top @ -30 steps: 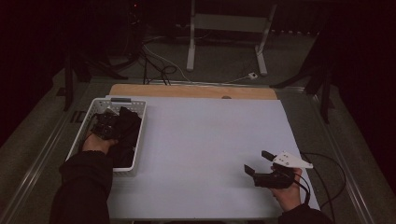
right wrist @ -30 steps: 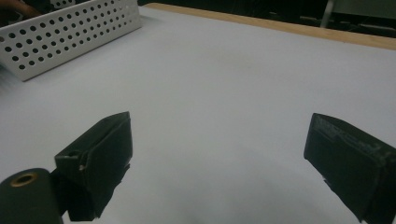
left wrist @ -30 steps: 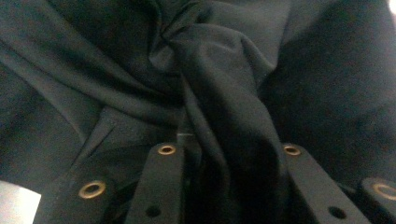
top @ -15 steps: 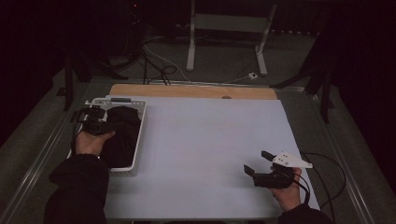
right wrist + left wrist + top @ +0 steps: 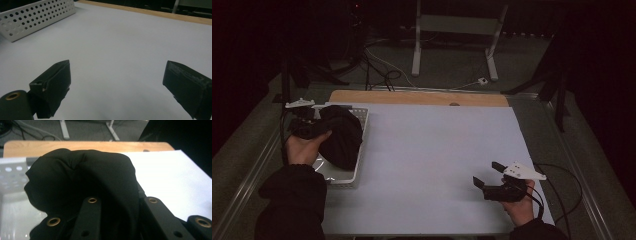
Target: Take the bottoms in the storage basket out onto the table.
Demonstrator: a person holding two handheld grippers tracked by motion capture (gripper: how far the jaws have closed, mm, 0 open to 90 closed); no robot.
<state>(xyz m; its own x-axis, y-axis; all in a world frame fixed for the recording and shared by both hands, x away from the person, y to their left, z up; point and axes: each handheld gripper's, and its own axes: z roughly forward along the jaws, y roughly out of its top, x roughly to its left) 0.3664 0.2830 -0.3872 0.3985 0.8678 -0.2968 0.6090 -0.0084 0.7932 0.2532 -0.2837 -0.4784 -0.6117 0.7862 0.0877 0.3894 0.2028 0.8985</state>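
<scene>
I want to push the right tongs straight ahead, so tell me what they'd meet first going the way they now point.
The right tongs stand open above the bare white table sheet. Straight ahead the way looks free across the sheet. The perforated white basket lies off to the left of that line, though depth is hard to judge.

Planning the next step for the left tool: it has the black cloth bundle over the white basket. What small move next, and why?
Probably carry it right, over the white sheet, then lower it. The left tool is shut on the black cloth bundle, which hangs above the white perforated plastic basket, part still draping inside. The right tool waits open over bare sheet, so moving across brings the cloth within its reach.
</scene>
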